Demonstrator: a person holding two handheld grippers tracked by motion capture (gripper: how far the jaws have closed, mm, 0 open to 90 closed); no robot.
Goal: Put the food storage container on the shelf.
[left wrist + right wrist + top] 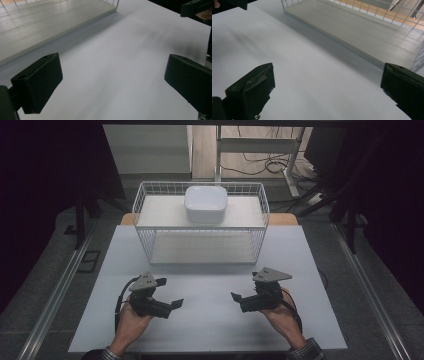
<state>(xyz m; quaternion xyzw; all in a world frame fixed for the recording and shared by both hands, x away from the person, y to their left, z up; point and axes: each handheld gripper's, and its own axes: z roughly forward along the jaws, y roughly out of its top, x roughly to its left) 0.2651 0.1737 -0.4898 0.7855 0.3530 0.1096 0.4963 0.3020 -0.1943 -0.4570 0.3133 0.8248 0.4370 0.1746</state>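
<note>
A white wire rack (141, 205) with two shelves stands at the back of the white table top (210, 330). A white square bowl (205, 204) rests upside down or lidded on its upper shelf; I cannot tell which. My left gripper (170, 293) is held low over the table at the front left, open, with nothing between its jaws. My right gripper (245, 286) mirrors it at the front right, open too. The left gripper (112, 82) faces bare table, with the rack's lower shelf (50, 22) beyond. The right gripper (327, 85) points toward the lower shelf (362, 27).
The rack's lower shelf (200, 247) holds nothing. Metal rails (55, 295) run along both sides of the table. Cables (270, 165) and a desk frame lie on the floor behind. The other gripper's jaw tip (195, 7) shows at the top right of the left gripper view.
</note>
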